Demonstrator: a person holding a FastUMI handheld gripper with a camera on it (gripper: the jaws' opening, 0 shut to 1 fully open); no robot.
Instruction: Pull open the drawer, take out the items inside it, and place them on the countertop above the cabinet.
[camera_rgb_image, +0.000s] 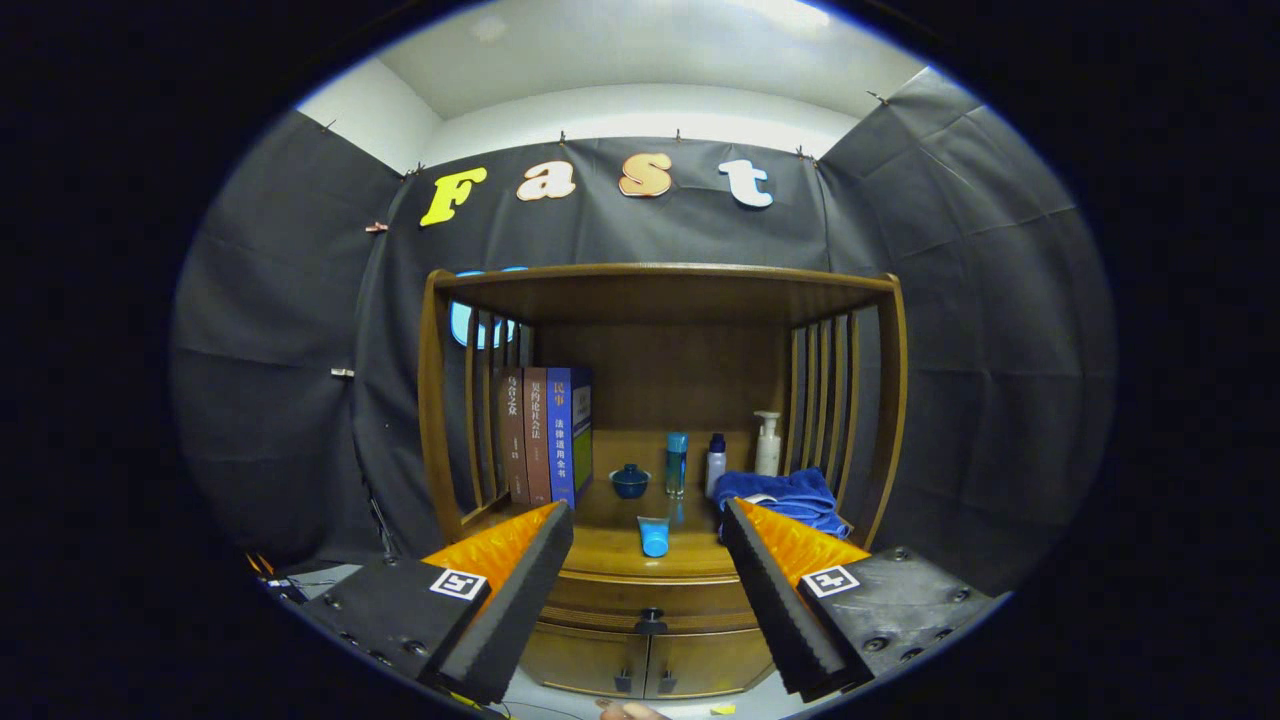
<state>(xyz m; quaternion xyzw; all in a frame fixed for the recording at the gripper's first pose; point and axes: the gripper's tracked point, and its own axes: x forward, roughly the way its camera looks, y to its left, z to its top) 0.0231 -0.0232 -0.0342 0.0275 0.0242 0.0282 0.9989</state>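
A wooden cabinet stands ahead of me with a drawer front (640, 600) below its countertop (620, 550). The drawer is closed and carries a small dark knob (651, 621) at its middle. My gripper (648, 520) is open, its two fingers spread wide with the knob and drawer front showing in the gap between them, some way beyond the tips. Nothing is held. A blue tube (654, 536) lies on the countertop just past the fingers. The drawer's inside is hidden.
On the countertop stand three books (545, 435) at the left, a small blue lidded cup (630, 481), two bottles (677, 463) and a pump bottle (768, 443). A folded blue towel (785, 495) lies at the right. Two cupboard doors (640, 665) sit under the drawer. Slatted sides and a top shelf enclose the countertop.
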